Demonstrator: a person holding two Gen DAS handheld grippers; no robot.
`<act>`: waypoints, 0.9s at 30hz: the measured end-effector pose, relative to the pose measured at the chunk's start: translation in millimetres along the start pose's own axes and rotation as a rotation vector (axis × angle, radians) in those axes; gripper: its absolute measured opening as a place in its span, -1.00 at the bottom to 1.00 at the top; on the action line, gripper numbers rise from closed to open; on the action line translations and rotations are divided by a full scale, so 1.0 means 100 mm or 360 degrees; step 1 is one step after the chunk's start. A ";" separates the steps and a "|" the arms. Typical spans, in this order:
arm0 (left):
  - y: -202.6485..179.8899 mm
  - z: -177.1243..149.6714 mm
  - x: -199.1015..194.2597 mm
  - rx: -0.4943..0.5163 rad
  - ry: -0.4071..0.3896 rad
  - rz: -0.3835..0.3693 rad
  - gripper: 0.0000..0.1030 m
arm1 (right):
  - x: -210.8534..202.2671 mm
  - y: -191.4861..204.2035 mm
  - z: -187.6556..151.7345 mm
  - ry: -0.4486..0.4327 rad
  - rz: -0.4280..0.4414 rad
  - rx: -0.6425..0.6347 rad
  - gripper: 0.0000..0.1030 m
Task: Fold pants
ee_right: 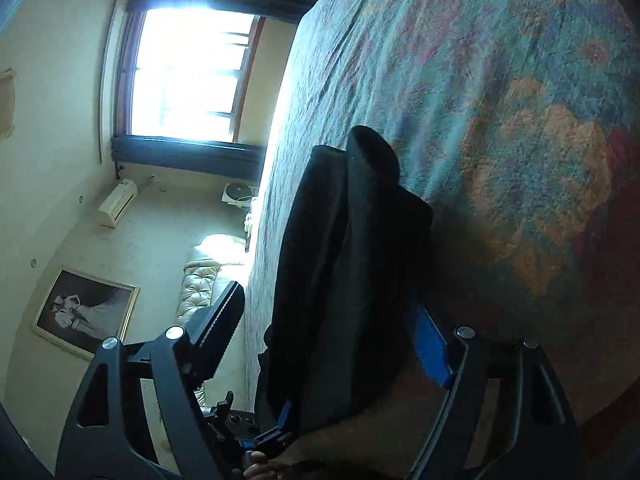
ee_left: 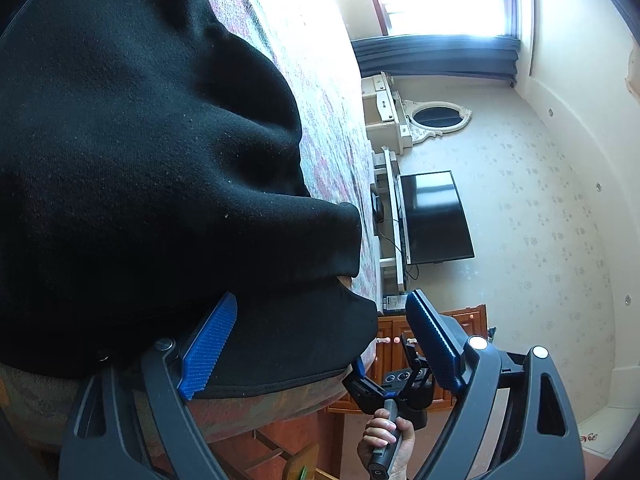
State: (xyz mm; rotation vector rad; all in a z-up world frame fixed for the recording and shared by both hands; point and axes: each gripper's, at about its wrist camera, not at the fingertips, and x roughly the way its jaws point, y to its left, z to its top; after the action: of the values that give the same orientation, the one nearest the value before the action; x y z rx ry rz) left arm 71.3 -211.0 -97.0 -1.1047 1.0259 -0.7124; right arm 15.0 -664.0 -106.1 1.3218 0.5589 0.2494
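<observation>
Across the whole left half of the left wrist view lay the bed with its flowered spread, and on it the black pants, heaped in thick rounded folds that ran down to the bed's near edge at lower centre. In the right wrist view the same pants stood as a narrow dark stack in the middle of the frame. Soft, fleecy stuff by the look of it, light and floppy, no stiffness at all; I judged it would sag and slide out of a loose pinch, so the doubled hem edge low in the frame seemed the place to take it.

Then the tongs. The left gripper stood wide apart, one blue pad lying against the cloth, the other out in clear air: released, gripping nothing. The right gripper gaped wide too, the stack sitting between its jaws, neither pad seen to press. Smallest of all, a hand on a handle at the bottom edge.
</observation>
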 end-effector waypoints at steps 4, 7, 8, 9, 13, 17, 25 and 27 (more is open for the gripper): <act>0.00 -0.01 -0.01 -0.0002 -0.0007 0.0023 0.65 | 0.13 0.47 0.14 -0.0050 0.0287 -0.0128 0.73; 0.00 -0.01 -0.02 -0.0003 -0.0003 0.0031 0.65 | 0.02 0.43 0.17 -0.0160 0.0080 -0.0057 0.73; 0.01 0.00 -0.02 -0.0011 -0.0006 0.0026 0.65 | -0.09 0.35 0.15 -0.0227 0.0013 -0.0013 0.73; 0.01 0.00 -0.02 -0.0018 -0.0007 0.0021 0.65 | -0.17 0.27 0.13 -0.0264 -0.0038 0.0022 0.73; 0.01 0.00 -0.01 -0.0008 0.0006 0.0024 0.65 | -0.45 0.15 -0.12 -0.0339 -0.0211 -0.0021 0.73; -0.01 -0.02 -0.02 0.0004 -0.0020 0.0027 0.65 | -0.33 0.14 -0.24 -0.0218 -0.0177 -0.0028 0.73; 0.03 -0.01 -0.06 -0.0068 -0.0089 -0.0004 0.65 | 0.69 0.28 0.18 -0.0056 -0.0178 0.0043 0.73; 0.04 0.00 -0.05 -0.0081 -0.0087 -0.0010 0.65 | 0.92 0.24 0.27 -0.0063 -0.0265 0.0065 0.73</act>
State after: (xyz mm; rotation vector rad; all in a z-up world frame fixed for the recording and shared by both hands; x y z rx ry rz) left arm 68.8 -205.6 -99.0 -1.1659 0.9990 -0.6606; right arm 109.9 -637.4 -102.0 1.3089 0.6396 0.0748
